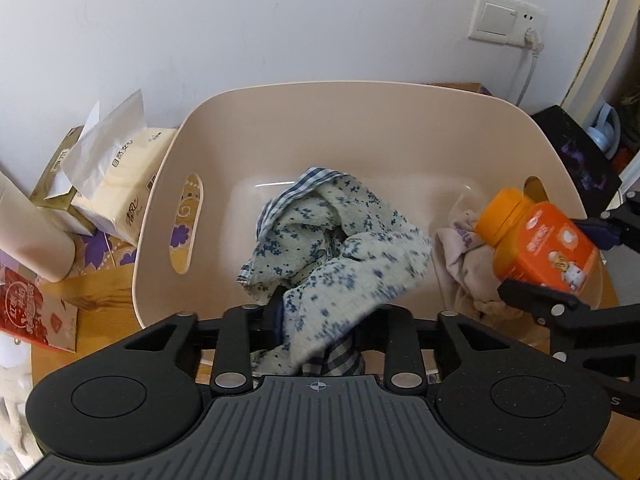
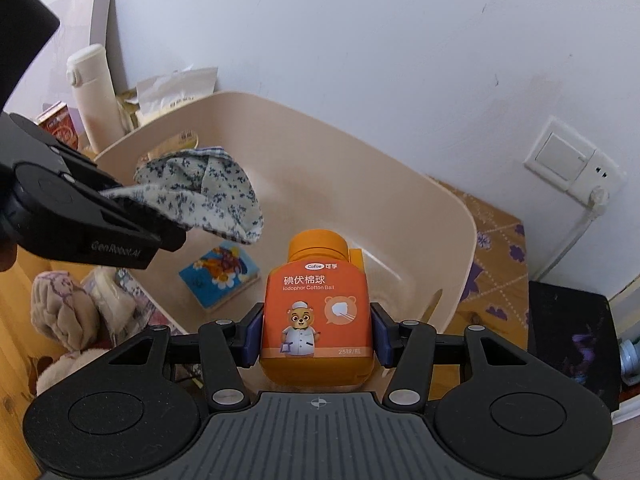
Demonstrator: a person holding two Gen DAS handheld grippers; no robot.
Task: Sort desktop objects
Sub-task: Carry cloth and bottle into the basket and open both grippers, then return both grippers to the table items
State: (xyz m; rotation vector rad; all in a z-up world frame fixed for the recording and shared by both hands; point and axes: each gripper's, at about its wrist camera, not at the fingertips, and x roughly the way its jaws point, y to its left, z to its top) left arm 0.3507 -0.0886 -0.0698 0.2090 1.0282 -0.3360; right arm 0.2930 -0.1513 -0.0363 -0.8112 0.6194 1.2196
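A blue-flowered cloth [image 1: 340, 256] with a checked lining is bunched between the jaws of my left gripper [image 1: 316, 312] and spills forward over a beige plastic basin [image 1: 360, 96]. The cloth is blurred, the jaws stand apart, and only the left pad [image 1: 276, 312] shows. The right wrist view has this cloth [image 2: 208, 196] hanging off the left gripper [image 2: 160, 232] above the basin floor. My right gripper [image 2: 318, 336] is shut on an orange cotton-ball bottle [image 2: 316, 312], upright over the basin's near right side. The left wrist view shows that bottle [image 1: 536, 236] at the right.
In the basin lie a pinkish cloth [image 1: 460, 256] and a blue picture block [image 2: 220, 276]. Left of the basin stand a tissue pack [image 1: 120, 184], a white flask [image 1: 32, 240] and a red box [image 1: 32, 308]. Rolled socks [image 2: 60, 320] lie on the wooden table. A black box [image 2: 568, 340] sits at the right.
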